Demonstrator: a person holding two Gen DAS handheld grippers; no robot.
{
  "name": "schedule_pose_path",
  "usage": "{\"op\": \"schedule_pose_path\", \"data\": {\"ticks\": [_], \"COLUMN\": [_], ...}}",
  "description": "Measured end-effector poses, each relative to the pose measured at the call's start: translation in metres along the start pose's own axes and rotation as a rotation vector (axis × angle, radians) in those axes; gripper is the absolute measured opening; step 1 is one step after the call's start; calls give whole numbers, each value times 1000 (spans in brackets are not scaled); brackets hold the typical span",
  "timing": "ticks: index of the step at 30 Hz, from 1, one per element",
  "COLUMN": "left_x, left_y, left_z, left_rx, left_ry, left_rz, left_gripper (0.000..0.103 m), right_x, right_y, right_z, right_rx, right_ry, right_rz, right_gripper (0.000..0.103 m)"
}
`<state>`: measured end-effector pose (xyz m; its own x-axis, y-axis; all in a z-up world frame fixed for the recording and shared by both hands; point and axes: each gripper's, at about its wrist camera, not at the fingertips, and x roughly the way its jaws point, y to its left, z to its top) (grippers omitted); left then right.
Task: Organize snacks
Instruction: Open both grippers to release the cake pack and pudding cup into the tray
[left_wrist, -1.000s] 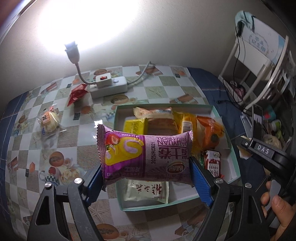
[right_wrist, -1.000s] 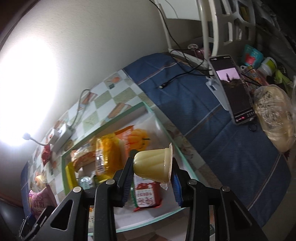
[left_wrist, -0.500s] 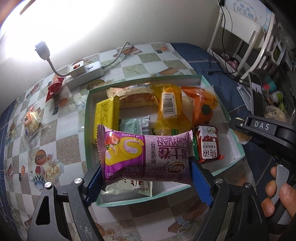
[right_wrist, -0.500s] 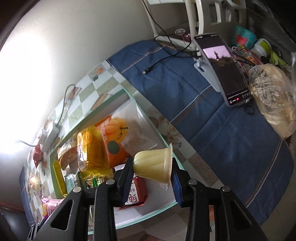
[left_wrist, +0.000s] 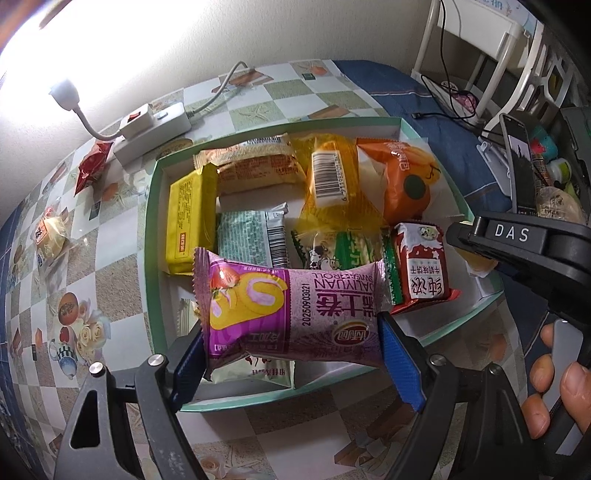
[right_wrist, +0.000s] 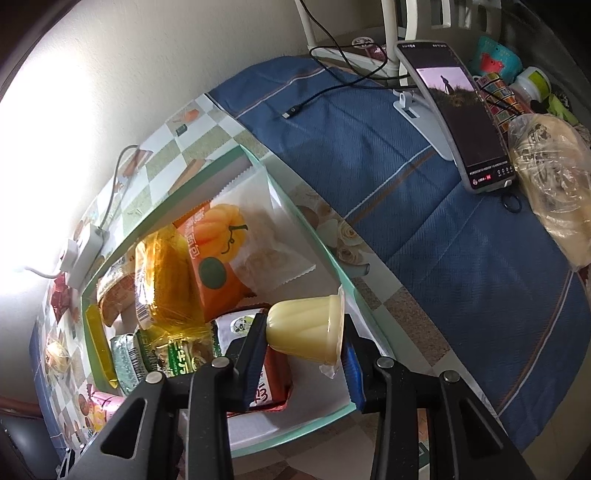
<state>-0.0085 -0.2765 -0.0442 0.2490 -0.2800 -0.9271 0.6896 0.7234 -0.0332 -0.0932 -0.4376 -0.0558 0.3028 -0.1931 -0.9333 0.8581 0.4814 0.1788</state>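
My left gripper (left_wrist: 291, 350) is shut on a purple Swiss-roll packet (left_wrist: 291, 306) and holds it over the near part of the green-rimmed box (left_wrist: 149, 229). The box holds several snack packets, among them a yellow bar (left_wrist: 188, 218), an orange pumpkin-bread bag (left_wrist: 402, 181) and a red biscuit packet (left_wrist: 424, 269). My right gripper (right_wrist: 303, 350) is shut on a pale yellow jelly cup (right_wrist: 306, 328), held on its side over the box's near right corner (right_wrist: 347, 406), above the red packet (right_wrist: 269, 387).
A white power strip (left_wrist: 151, 129) with a gooseneck lamp (left_wrist: 66, 96), a red snack packet (left_wrist: 90, 166) and a wrapped bun (left_wrist: 50, 236) lie on the checkered tablecloth left of the box. A phone on a stand (right_wrist: 461, 118) and a bagged bread (right_wrist: 554, 184) sit on the blue cloth to the right.
Both grippers have moved forward and lower over the box, keeping hold of the purple packet and the jelly cup. The box looms larger in both views.
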Motion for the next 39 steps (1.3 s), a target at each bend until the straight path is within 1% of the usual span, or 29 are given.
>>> {"op": "schedule_pose_path", "data": {"ticks": [7,10,22,24,28,34,39], "left_x": [6,9,16,15,12,1,-5], "left_y": [-3,-2,-3,-4,-2,0,1], "left_z": [-3,-3,-3,-3,-1,3,7], "left_rx": [10,5,5,5,-3,-11,-13], "left_ry": [12,18,33,25,4,-36,-50], "left_rz": [5,3,5,6,11,12,14], "left_gripper": [85,85,88,92,95,95,95], "right_x": [8,10,8,8,8,6,2], "right_y": [-1,-3,-1,0,0,1,2], "right_z": [0,1,1,1,1,2,3], "right_rx": [13,17,10,5,6,-3,-1], "right_ry": [14,16,10,9,10,7,2], "right_rz": [-2,-4,3,2,5,9,17], "right_gripper": [41,47,48,49,49,49,49]}}
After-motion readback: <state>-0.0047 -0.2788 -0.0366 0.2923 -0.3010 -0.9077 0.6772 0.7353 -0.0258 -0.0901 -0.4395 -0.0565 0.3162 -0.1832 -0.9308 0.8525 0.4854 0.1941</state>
